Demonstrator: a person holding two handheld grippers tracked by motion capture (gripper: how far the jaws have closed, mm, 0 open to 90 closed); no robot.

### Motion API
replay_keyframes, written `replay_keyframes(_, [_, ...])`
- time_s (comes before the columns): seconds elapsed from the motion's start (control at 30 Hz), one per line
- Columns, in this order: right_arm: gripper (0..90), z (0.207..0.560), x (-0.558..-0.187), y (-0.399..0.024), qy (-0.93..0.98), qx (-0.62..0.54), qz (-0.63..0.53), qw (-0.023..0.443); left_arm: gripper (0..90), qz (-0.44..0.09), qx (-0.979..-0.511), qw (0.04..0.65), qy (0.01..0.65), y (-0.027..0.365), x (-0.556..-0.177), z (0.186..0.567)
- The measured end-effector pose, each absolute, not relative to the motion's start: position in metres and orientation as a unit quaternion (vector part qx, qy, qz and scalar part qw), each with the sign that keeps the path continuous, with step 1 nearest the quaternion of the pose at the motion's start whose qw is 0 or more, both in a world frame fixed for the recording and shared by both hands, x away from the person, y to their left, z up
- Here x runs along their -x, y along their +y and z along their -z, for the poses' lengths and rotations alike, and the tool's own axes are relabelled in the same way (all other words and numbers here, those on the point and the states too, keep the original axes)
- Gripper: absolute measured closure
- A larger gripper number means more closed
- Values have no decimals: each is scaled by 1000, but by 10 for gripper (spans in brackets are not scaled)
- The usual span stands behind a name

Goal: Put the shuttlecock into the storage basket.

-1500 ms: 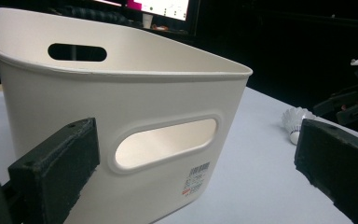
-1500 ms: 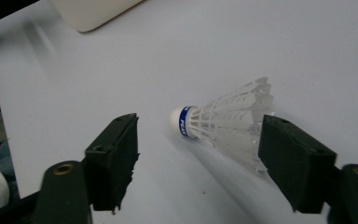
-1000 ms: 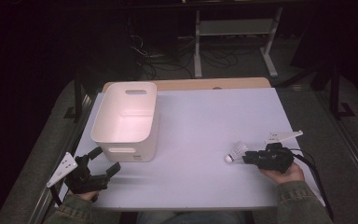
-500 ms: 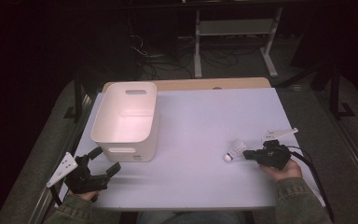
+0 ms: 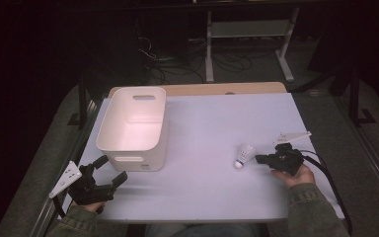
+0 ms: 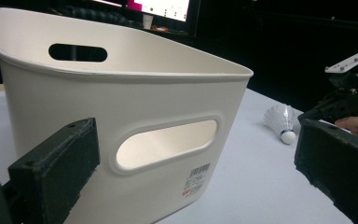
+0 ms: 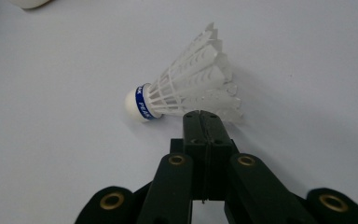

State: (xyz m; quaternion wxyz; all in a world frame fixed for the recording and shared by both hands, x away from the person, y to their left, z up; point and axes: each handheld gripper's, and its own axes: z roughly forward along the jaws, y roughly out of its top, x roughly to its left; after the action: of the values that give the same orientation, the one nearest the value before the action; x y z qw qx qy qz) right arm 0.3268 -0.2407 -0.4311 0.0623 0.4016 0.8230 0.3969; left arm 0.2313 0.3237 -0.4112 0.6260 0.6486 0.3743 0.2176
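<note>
A white feather shuttlecock [image 5: 245, 154] with a blue band at its cork lies on its side on the white table [image 5: 207, 118], at the right. My right gripper [image 5: 259, 159] is shut, its jaws pressed flat together. In the right gripper view its tips [image 7: 200, 115] sit at the edge of the shuttlecock's [image 7: 186, 91] feather skirt, with nothing visible between the pads. My left gripper [image 5: 111, 169] stands open at the front left, just before the near wall of a white plastic tub [image 5: 128, 143]. The left gripper view faces the tub's handle slot [image 6: 165, 144].
The tub [image 6: 121, 93] looks empty and stands at the table's left half. In the left gripper view the shuttlecock [image 6: 280, 122] and the other hand's gripper [image 6: 345, 98] lie far right. Behind the table are a wooden strip, cables and a metal stand in the dark.
The right gripper's jaws look narrower now than a second ago, and the hand has shifted slightly. Shuttlecock, tub and left gripper stay where they were.
</note>
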Motion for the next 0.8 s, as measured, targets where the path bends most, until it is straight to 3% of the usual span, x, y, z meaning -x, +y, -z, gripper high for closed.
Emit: replay_keyframes(0.8, [885,431,-353,-220,820,-402,-402,66,0,-218,-650,626,372,324,-231,411])
